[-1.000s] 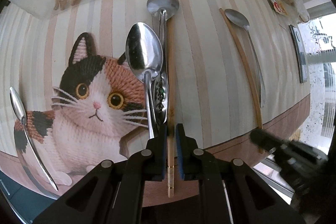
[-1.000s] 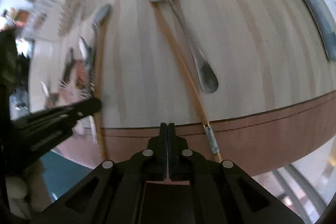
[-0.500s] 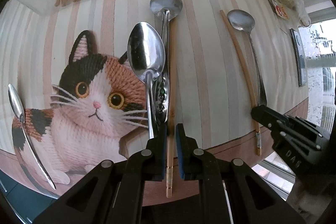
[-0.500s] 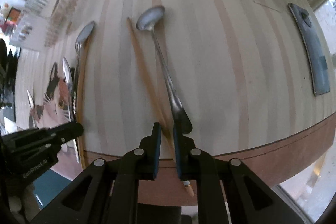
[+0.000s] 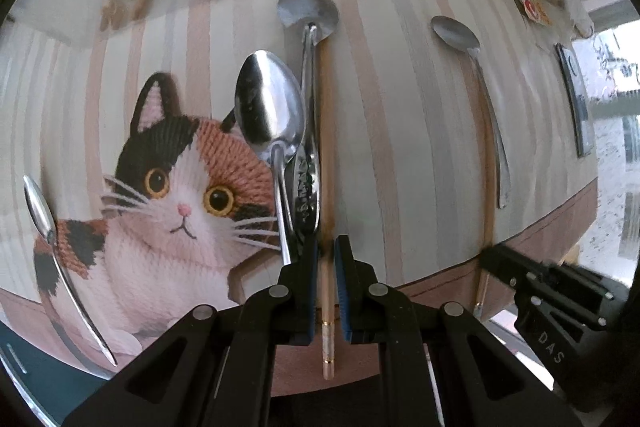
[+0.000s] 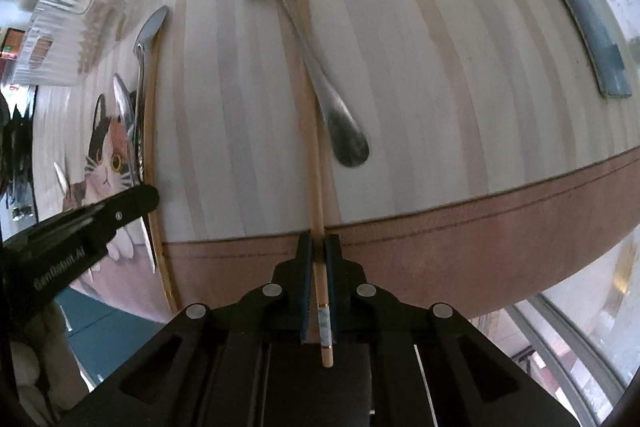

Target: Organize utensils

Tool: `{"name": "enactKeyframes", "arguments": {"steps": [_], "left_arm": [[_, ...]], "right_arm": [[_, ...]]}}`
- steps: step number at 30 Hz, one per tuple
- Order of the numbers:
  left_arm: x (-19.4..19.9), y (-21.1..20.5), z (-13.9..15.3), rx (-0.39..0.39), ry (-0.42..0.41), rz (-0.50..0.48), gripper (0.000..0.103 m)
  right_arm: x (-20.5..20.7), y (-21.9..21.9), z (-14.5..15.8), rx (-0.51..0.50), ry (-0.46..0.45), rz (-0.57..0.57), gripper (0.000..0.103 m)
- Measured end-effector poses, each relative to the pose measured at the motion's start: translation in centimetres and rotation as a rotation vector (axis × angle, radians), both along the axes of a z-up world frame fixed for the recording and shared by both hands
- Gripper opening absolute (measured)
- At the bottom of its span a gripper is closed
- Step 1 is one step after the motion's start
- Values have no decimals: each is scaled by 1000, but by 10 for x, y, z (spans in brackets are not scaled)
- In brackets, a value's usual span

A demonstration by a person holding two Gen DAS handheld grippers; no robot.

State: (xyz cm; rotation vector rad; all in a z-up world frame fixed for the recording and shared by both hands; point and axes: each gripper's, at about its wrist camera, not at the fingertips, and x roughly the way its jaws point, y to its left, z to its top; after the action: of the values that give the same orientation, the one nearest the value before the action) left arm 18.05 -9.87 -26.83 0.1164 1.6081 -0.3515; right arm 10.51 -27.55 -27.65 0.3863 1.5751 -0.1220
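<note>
Left wrist view, left gripper fingers grasping a chopstick, right gripper fingers closing around another chopstick.

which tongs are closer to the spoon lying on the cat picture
Left. The left tongs straddle a chopstick right beside that spoon; the right tongs are closing around another chopstick further off.

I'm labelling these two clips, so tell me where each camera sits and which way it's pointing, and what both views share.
Left wrist view: sits on the left tool, looking down its fingers at a chopstick between them, spoons beside it and a cat picture; the right tool shows at lower right.
Right wrist view: sits on the right tool, looking down at the other chopstick between its closing fingers and a spoon alongside; the left tool enters from the left.
Shared: the striped cloth, both chopsticks, the cat picture.
</note>
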Motion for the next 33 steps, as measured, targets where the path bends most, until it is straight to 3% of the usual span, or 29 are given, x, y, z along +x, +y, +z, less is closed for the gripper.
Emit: {"name": "enactKeyframes", "arguments": {"steps": [7, 12, 20, 33], "left_arm": [[-3, -21, 2, 54, -35, -45, 4], [-5, -26, 6, 56, -47, -41, 4], [-14, -31, 49, 7, -129, -61, 4], [24, -8, 130, -89, -276, 6, 4]], "right_arm": [[16, 17, 3, -142, -23, 50, 6], [21, 54, -1, -212, -42, 73, 7], [2, 52, 20, -80, -98, 13, 6], [23, 33, 109, 7, -277, -34, 6]]}}
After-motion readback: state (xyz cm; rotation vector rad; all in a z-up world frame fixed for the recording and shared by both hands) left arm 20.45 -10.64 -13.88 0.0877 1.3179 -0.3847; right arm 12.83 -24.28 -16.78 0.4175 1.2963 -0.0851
